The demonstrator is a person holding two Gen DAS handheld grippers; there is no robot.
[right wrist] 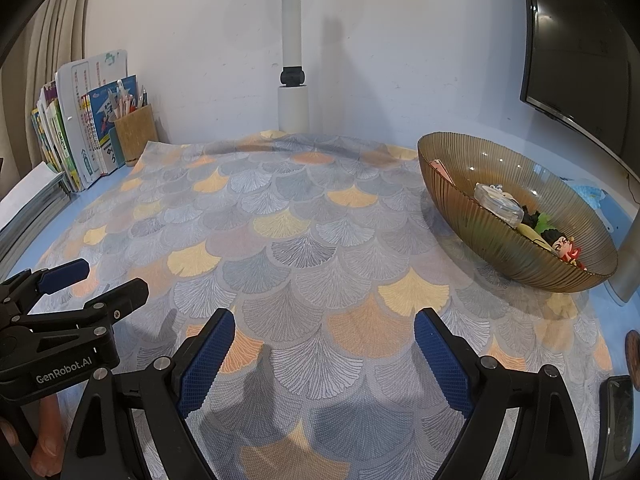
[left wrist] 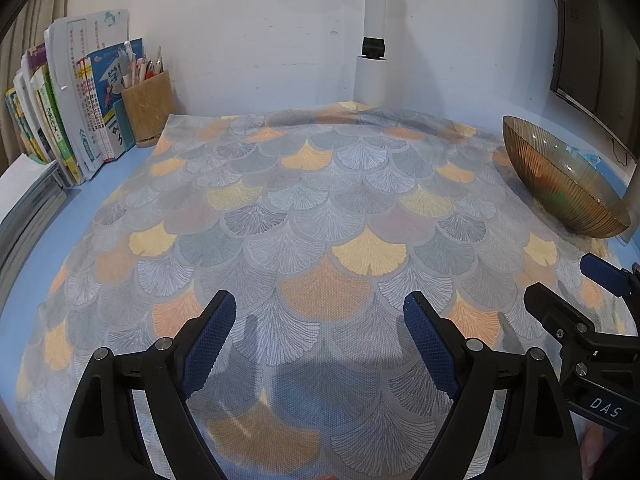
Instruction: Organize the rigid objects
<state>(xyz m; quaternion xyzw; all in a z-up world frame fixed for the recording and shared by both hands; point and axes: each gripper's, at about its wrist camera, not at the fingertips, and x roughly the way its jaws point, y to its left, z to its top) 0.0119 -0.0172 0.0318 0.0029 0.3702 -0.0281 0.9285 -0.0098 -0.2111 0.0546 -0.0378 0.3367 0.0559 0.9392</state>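
A ribbed amber glass bowl (right wrist: pixel 480 224) stands at the right of the patterned cloth (right wrist: pixel 304 248). Inside it lie several small things: a clear round case (right wrist: pixel 498 203), a small red-and-black figurine (right wrist: pixel 562 245) and a green piece (right wrist: pixel 544 222). From the left wrist view the bowl (left wrist: pixel 560 184) shows only its outer wall. My left gripper (left wrist: pixel 320 336) hovers open over the cloth's near part, nothing between its fingers. My right gripper (right wrist: pixel 324 344) is open too, empty, well short of the bowl. Each gripper appears at the edge of the other's view.
Books (left wrist: pixel 72 120) and a cork pen holder (left wrist: pixel 146 108) stand at the back left, with stacked papers (left wrist: pixel 24 200) beside them. A white lamp post (right wrist: pixel 294 80) rises at the back wall. A dark monitor (right wrist: pixel 580 48) hangs at the right. A dark phone (right wrist: pixel 618 420) lies near right.
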